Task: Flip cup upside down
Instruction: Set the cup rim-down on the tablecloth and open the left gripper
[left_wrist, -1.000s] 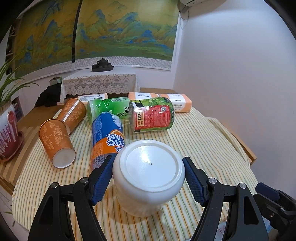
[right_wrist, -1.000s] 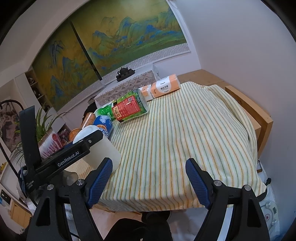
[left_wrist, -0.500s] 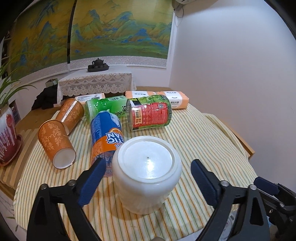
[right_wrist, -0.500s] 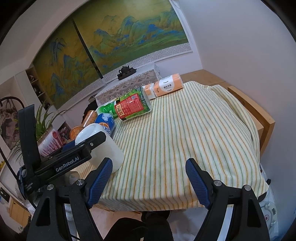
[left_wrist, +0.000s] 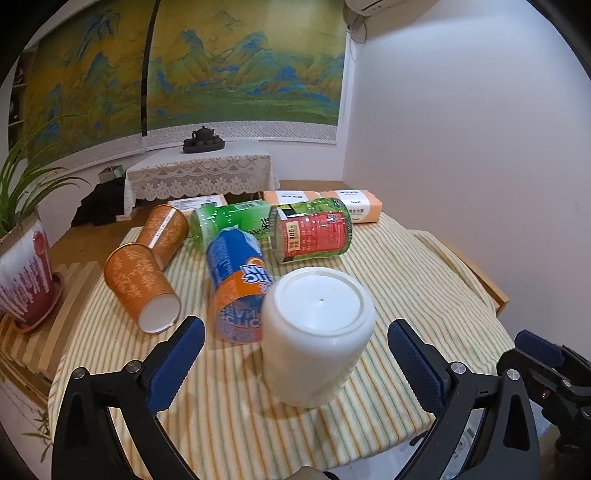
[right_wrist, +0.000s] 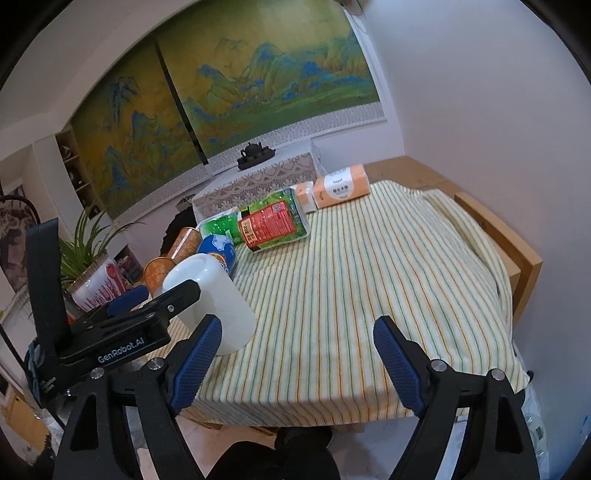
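Observation:
A white cup (left_wrist: 317, 332) stands upside down on the striped tablecloth (left_wrist: 388, 266), its flat base facing up. My left gripper (left_wrist: 295, 354) is open, its blue pads wide apart on either side of the cup and not touching it. The cup also shows in the right wrist view (right_wrist: 214, 295), partly behind the left gripper's black body. My right gripper (right_wrist: 295, 354) is open and empty above the table's near edge, to the right of the cup.
Beyond the cup lie a blue and orange can (left_wrist: 236, 280), two orange paper cups (left_wrist: 140, 284), a green bottle (left_wrist: 229, 221), a red-labelled jar (left_wrist: 314, 232) and tissue packs (left_wrist: 351, 203). A potted plant (left_wrist: 26, 269) stands at the left. The wall is at the right.
My left gripper has opened, let go of the cup and drawn back a little. The cup stays upside down on the cloth. The right gripper has barely moved.

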